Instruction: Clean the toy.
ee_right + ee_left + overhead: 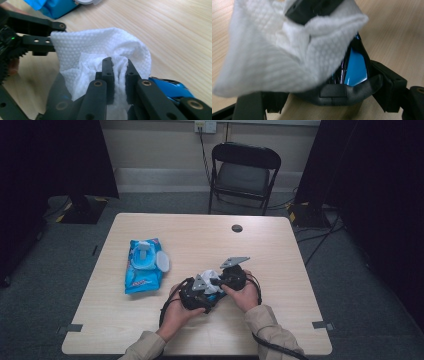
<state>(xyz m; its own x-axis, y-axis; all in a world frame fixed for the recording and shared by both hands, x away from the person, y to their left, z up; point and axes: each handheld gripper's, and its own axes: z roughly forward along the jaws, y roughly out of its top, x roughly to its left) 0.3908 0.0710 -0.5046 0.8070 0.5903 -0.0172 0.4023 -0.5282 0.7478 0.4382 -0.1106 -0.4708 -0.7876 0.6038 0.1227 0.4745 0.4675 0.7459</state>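
From the high view, your two hands meet near the middle of the table, just in front of you. Your left gripper and right gripper face each other closely, with a white wipe bunched between them. The blue wipe pack lies well to the left on the table, its round lid flipped open to the side. A black chair stands beyond the far edge.

In the left gripper view, the wipe hangs draped across the upper left and middle, its dimpled weave close to the lens. Below and right of it sits a black object with a shiny blue face, lying between your left gripper's jaws, which stand wide on either side of it. Whether the pads press on it you cannot tell from here.

In the right gripper view, your right gripper has its jaws pressed together on a fold of the wipe, pinching it tight; the cloth billows up and out above the tips. The left gripper shows at the left, touching the wipe's edge. A blue-faced part peeks out at the right, and the pack lies at the top edge.
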